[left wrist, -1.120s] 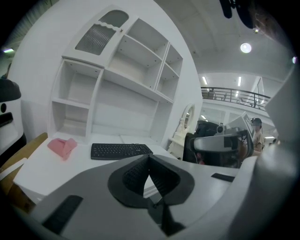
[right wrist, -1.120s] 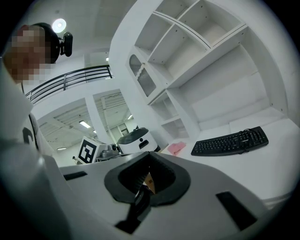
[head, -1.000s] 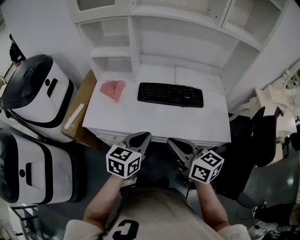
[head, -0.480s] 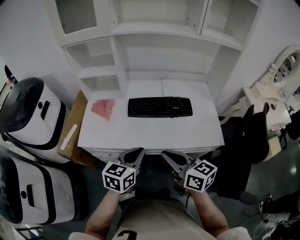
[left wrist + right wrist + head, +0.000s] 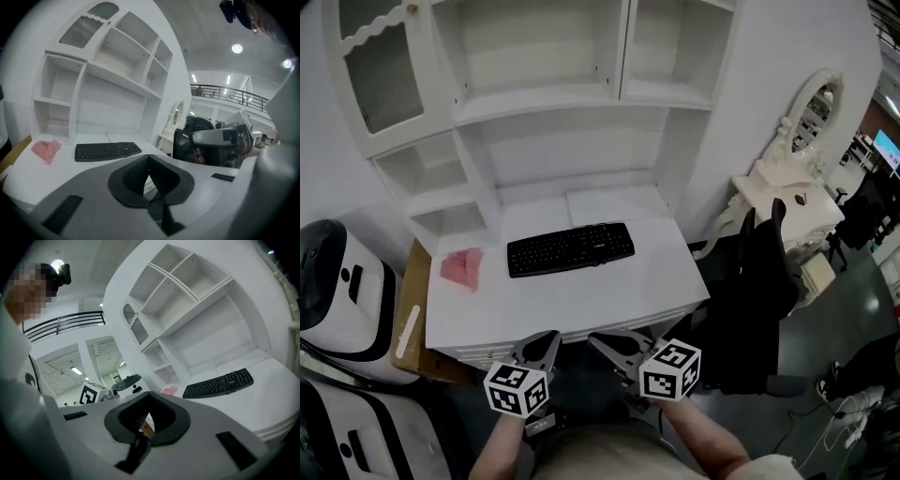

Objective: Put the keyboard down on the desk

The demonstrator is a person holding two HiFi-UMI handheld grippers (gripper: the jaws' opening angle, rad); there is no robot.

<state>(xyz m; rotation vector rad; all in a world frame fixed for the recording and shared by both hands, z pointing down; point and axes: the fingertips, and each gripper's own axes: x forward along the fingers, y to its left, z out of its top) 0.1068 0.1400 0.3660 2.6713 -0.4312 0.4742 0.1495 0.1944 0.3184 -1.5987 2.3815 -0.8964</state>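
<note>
Facing the desk (image 5: 581, 302), left gripper (image 5: 548, 338) and right gripper (image 5: 602, 342) hover closed, empty.

Head view: light is even and diffuse. The white desk (image 5: 581, 300) around the keyboard (image 5: 571, 248) reads bright, with no glare. The floor (image 5: 825, 328) right of the keyboard is dim. The shelves (image 5: 544, 103) above the keyboard bow at the frame edges. Both gripper views show strong fisheye, black corners and a soft foreground. In the left gripper view, ceiling lamps (image 5: 237, 48) flare well above and right of the keyboard.
</note>
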